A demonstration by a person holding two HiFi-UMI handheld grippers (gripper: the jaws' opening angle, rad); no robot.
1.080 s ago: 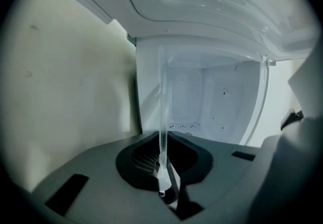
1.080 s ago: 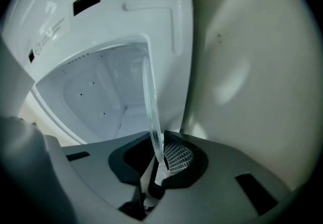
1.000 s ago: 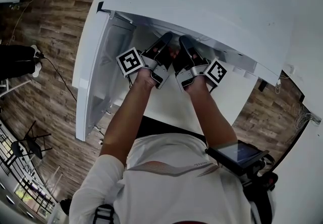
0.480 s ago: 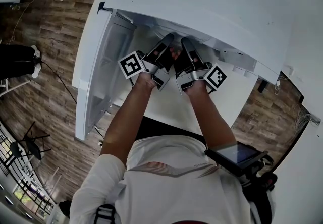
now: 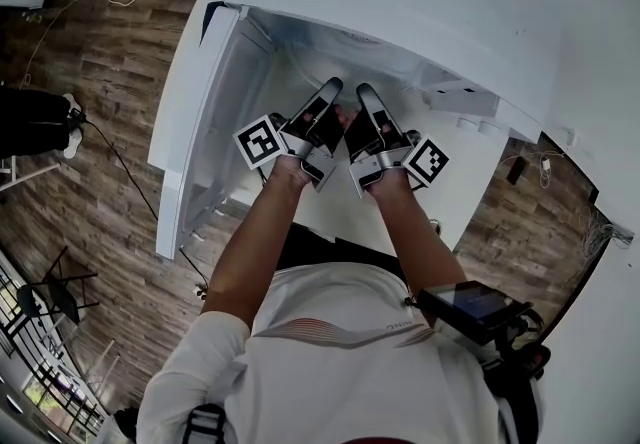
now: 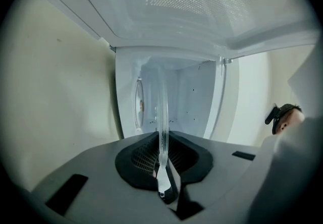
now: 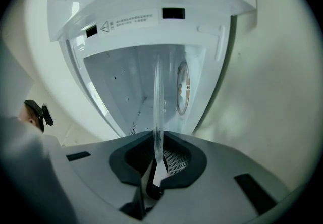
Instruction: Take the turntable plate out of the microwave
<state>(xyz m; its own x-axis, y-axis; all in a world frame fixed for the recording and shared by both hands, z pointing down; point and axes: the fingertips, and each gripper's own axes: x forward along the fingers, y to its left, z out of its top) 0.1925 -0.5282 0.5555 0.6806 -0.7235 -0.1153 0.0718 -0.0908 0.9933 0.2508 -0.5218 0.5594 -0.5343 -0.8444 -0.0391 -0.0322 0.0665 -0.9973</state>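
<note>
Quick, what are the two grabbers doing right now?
Left gripper: closed on the edge of the glass turntable plate.
Right gripper: closed on the same plate's edge.

the microwave (image 5: 420, 2) fills the upper middle of the head view, with its door (image 5: 195, 122) swung out toward the left of the frame. the left gripper (image 5: 328, 92) and right gripper (image 5: 366, 94) sit side by side at centre frame, before the open cavity (image 5: 300, 47). in each gripper view the turntable plate (image 6: 162, 112) runs edge-on up the middle, between the jaws, with the cavity behind it. the floor (image 5: 90, 82) lies at far left.
</note>
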